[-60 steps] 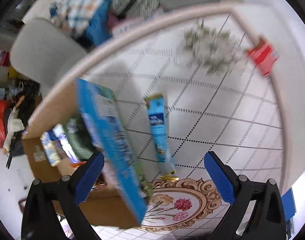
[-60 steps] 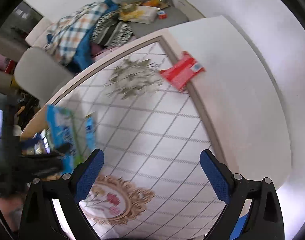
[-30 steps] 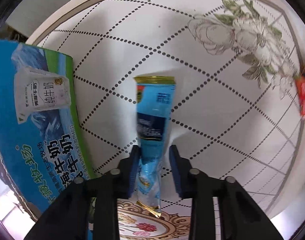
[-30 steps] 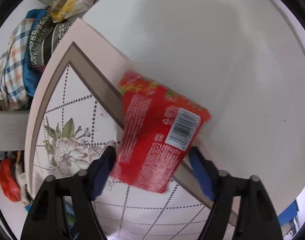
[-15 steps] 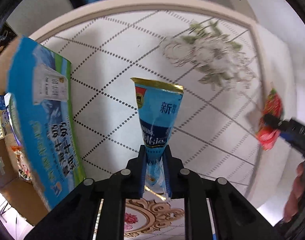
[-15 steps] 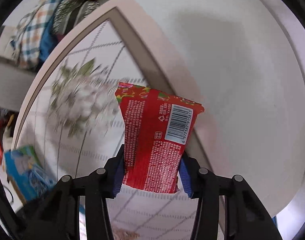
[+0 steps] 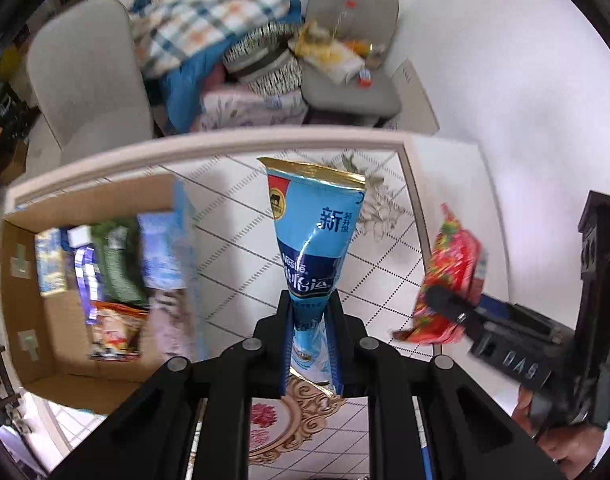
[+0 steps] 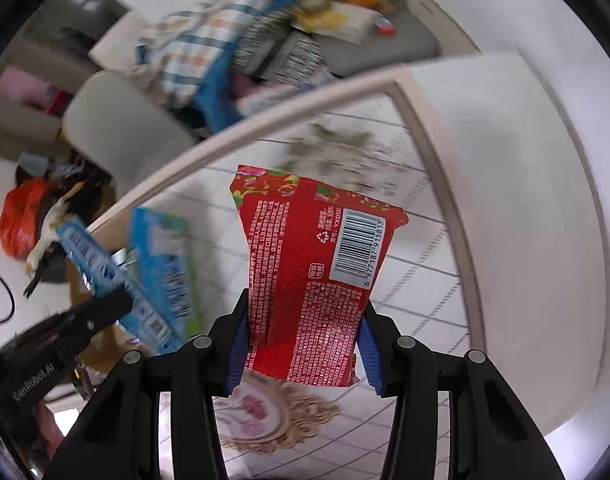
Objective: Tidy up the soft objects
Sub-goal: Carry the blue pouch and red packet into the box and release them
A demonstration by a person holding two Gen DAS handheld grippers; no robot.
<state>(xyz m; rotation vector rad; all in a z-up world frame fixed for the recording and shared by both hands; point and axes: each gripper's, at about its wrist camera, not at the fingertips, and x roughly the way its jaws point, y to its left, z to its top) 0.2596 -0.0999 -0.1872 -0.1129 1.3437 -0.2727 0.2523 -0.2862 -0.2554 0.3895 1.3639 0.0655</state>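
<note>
My left gripper (image 7: 309, 330) is shut on a blue Nestle packet (image 7: 315, 232) with a gold top edge and holds it upright above the patterned table (image 7: 241, 208). My right gripper (image 8: 303, 334) is shut on a red snack packet (image 8: 317, 264) with a barcode and holds it raised. The red packet (image 7: 451, 276) and right gripper also show at the right of the left wrist view. The blue packet (image 8: 105, 272) shows at the left of the right wrist view. An open cardboard box (image 7: 29, 320) with several packets inside stands at the table's left end.
The box's blue printed flap (image 7: 177, 248) stands up beside the left gripper. Beyond the table's far edge are a grey chair (image 7: 85, 76), a pile of clothes (image 7: 209, 40) and a second chair with clutter (image 7: 345, 52). A white wall (image 7: 525, 80) is on the right.
Both grippers closed on their packets and lifted them off the table. They now hold them higher, and the left view has swung so the open box shows.
</note>
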